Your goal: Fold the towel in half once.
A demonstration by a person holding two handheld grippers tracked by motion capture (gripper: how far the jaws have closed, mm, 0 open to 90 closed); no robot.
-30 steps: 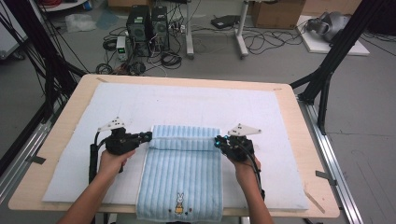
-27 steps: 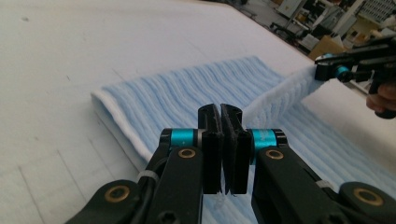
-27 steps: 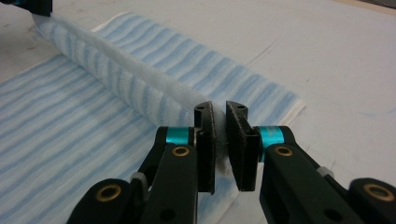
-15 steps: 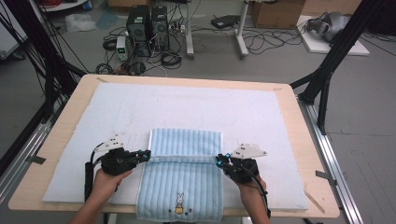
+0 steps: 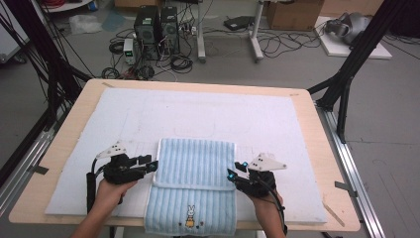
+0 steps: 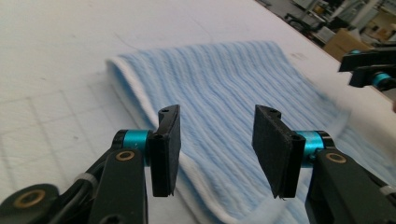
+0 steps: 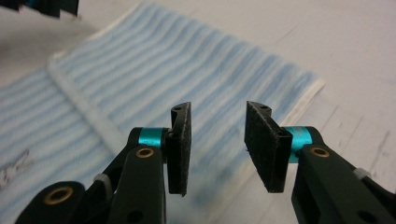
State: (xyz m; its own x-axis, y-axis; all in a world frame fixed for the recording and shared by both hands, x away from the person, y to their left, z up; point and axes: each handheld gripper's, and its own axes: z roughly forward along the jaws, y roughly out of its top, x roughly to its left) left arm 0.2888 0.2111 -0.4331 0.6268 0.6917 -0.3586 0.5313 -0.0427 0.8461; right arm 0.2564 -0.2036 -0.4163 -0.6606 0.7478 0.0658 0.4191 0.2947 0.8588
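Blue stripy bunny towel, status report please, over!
Left gripper and right gripper just opened, nothing between the pads. Light blue striped towel with rabbit picture folded over on white padded table mat, front edge overhanging. Nothing in the way.

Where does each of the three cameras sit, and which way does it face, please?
High view: above the person's side, looking forward and down; both forearms, left gripper, right gripper.
Left gripper view: along its open jaws at the blue towel.
Right gripper view: along its open jaws.
All share the towel.

Ribbed blue terry cloth towel [image 5: 194, 168] lies on matt white foam mat [image 5: 208, 111].
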